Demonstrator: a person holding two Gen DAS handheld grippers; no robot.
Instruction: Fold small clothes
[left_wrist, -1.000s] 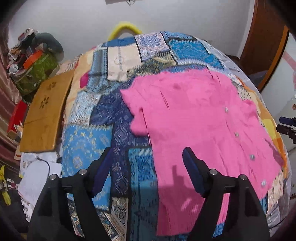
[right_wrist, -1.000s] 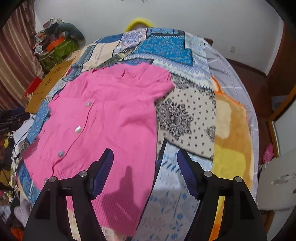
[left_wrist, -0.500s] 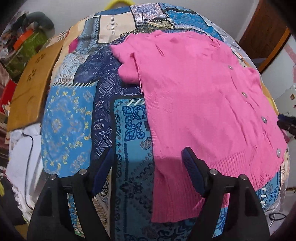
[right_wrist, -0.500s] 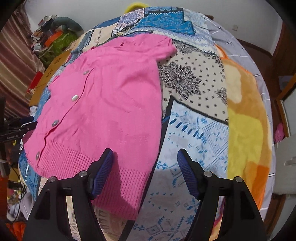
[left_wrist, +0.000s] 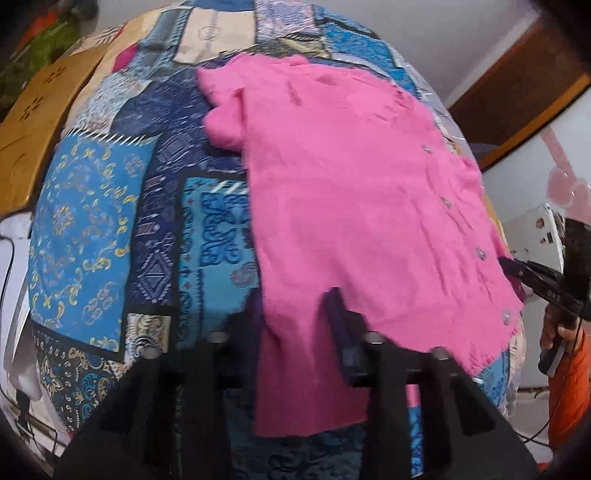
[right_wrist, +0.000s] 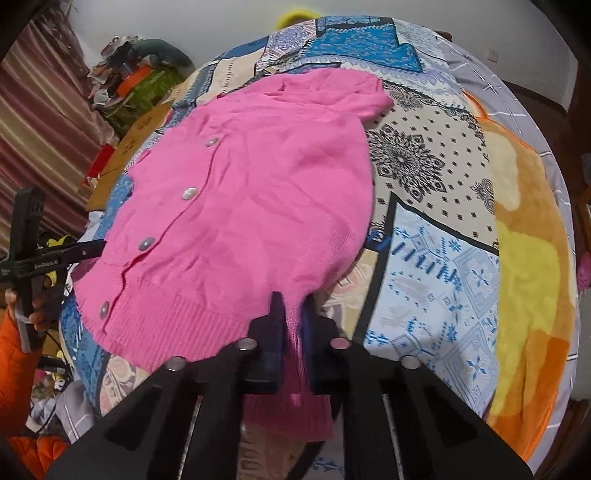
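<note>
A small pink knit cardigan (left_wrist: 351, 206) with silver buttons lies spread on the patchwork quilt (left_wrist: 88, 229); it also shows in the right wrist view (right_wrist: 251, 206). My left gripper (left_wrist: 295, 321) is closing on the cardigan's near left hem corner, with fabric between its fingers. My right gripper (right_wrist: 293, 314) is shut on the near right hem corner, and the ribbed hem hangs down between its fingers. The hem is lifted a little off the quilt at both corners.
The quilt (right_wrist: 443, 266) covers a bed. A wooden board (left_wrist: 33, 122) lies beside the bed on the left. Piled clutter (right_wrist: 144, 81) and a striped curtain (right_wrist: 40, 122) are at the far left. An orange blanket patch (right_wrist: 528, 258) is on the right.
Both grippers moved down and forward to the cardigan's near hem and closed from wide open onto its two corners.
</note>
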